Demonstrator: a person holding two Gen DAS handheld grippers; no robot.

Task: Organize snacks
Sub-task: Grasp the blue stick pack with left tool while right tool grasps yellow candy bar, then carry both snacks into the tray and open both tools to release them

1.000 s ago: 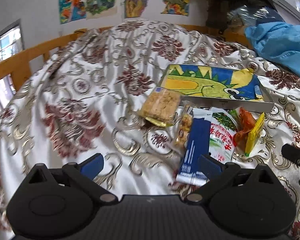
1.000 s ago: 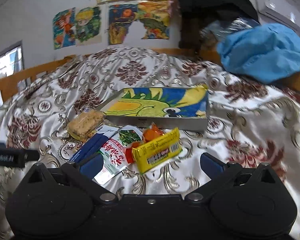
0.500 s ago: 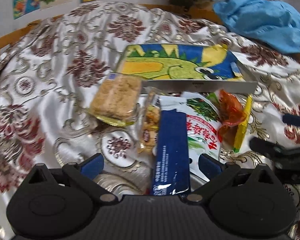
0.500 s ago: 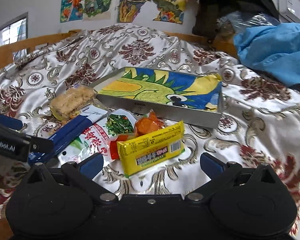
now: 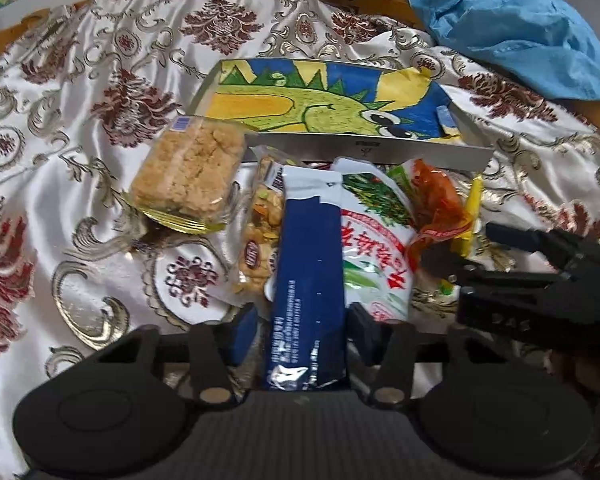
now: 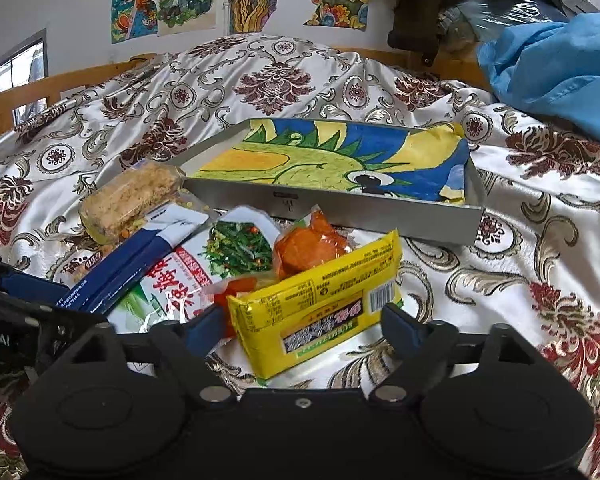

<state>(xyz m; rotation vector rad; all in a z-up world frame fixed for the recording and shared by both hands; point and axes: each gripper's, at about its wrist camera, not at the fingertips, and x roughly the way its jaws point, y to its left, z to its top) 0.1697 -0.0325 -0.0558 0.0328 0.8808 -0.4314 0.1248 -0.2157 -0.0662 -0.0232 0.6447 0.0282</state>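
Observation:
A pile of snacks lies in front of a metal tray (image 5: 364,150) (image 6: 340,202) lined with a dinosaur drawing. My left gripper (image 5: 306,330) has its fingers closed in around the near end of a dark blue packet (image 5: 308,276) (image 6: 120,270). My right gripper (image 6: 304,322) has its fingers on either side of a yellow packet (image 6: 320,304) (image 5: 470,212); the jaws look nearly closed on it. A crumbly cake pack (image 5: 190,170) (image 6: 132,198), a nut bar (image 5: 260,236), a white-green pickle packet (image 5: 376,240) (image 6: 204,268) and an orange packet (image 5: 436,200) (image 6: 312,244) lie between them.
Everything rests on a patterned satin cloth (image 5: 80,140) (image 6: 520,260). A blue cloth bundle (image 5: 512,28) (image 6: 556,68) lies at the far right. A wooden rail (image 6: 60,88) runs along the far left. The right gripper's body (image 5: 540,292) sits just right of the pile.
Both grippers moved forward and down into the snack pile. The left fingers narrowed around the blue packet and the right fingers narrowed around the yellow packet.

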